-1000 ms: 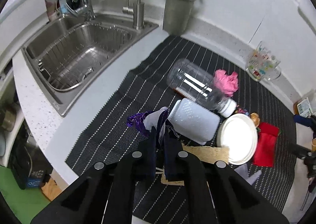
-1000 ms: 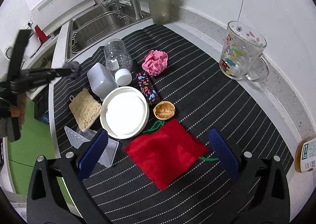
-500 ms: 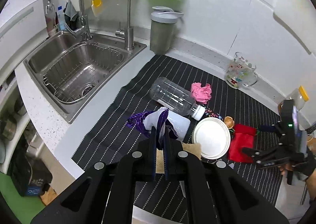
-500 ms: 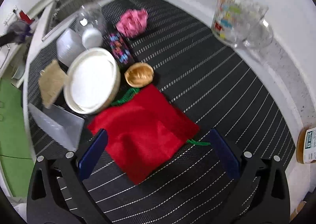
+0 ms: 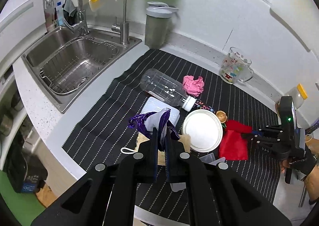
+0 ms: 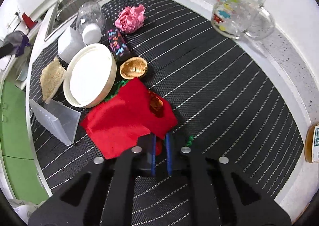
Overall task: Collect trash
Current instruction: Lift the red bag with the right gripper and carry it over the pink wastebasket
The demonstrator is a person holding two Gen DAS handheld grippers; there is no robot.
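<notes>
Left gripper (image 5: 161,136) is up above the bench (image 5: 49,122), its two fingers pinched nearly together on a crumpled purple-and-grey wrapper (image 5: 157,121), which bunches out past the fingertips and hangs clear of the striped black mat (image 5: 103,126). From the right wrist view that same wrapper (image 6: 17,43) shows far off at the left edge.

Right gripper (image 6: 160,142) is low on the mat, fingers drawn close with only a narrow gap, clamped on the near edge of the red cloth pouch (image 6: 123,124). The pouch spreads forward from the fingertips, a gold patch on its upper face, a green drawstring (image 6: 190,140) poking out just beside the right finger.

Beyond the pouch: a walnut shell half (image 6: 133,68) touching its far corner, and a white round lid (image 6: 89,74) just to the left. A colourful printed wrapper (image 6: 117,43) lies between the lid and a crumpled pink paper ball (image 6: 130,18). An empty clear plastic bottle (image 5: 163,87) lies on its side, white cap toward the lid, with a white square container (image 5: 159,109) next to it. A loofah sponge (image 6: 50,79) and a clear plastic tray (image 6: 57,121) sit at the mat's left side.

A patterned glass mug (image 6: 237,13) stands at the mat's far right corner. The steel sink (image 5: 75,62) lies off to the left.
</notes>
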